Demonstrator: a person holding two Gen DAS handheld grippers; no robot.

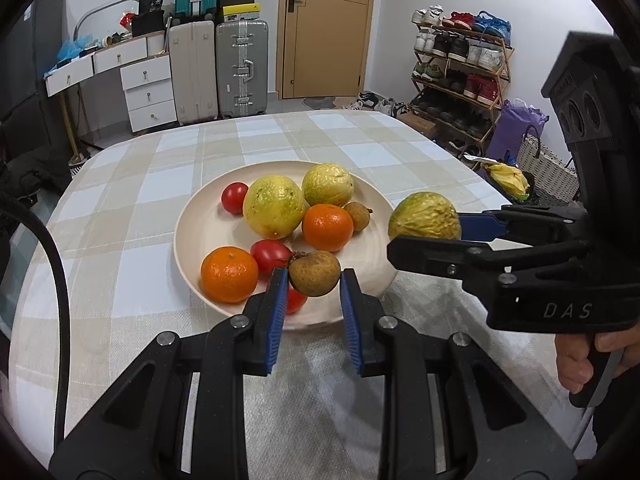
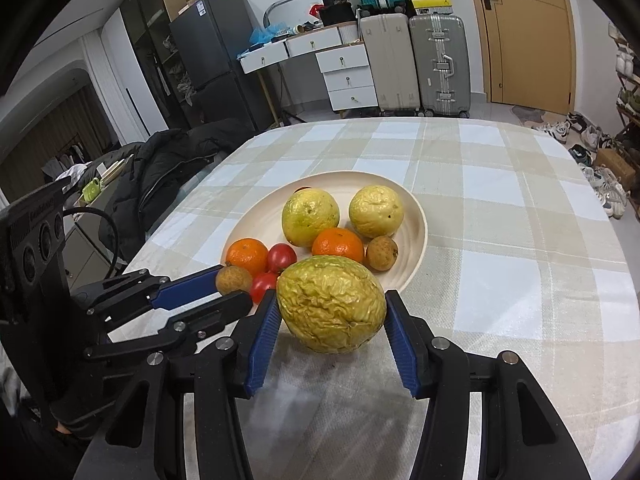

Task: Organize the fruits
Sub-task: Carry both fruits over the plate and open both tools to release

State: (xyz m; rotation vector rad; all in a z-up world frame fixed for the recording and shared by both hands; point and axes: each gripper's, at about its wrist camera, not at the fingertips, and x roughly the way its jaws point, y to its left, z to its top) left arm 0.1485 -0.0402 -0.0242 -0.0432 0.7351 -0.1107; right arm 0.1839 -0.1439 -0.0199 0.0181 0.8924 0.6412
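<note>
A cream plate [image 1: 200, 236] [image 2: 416, 232] on the checked tablecloth holds two yellow-green fruits [image 1: 273, 206], two oranges [image 1: 229, 274], red tomatoes [image 1: 234, 197] and a small brown fruit [image 1: 357, 216]. My left gripper [image 1: 314, 280] is shut on another small brown fruit [image 1: 315, 273] [image 2: 233, 279] above the plate's near rim. My right gripper [image 2: 331, 308] is shut on a wrinkled yellow-green fruit [image 2: 331, 309] [image 1: 425, 216], held just off the plate's right edge.
The table [image 1: 132, 184] is covered by a beige and blue checked cloth. Beyond it stand suitcases [image 1: 242, 68], white drawers [image 1: 149, 92], a door and a shoe rack [image 1: 460, 68]. A dark jacket [image 2: 160, 176] lies off the table's left side.
</note>
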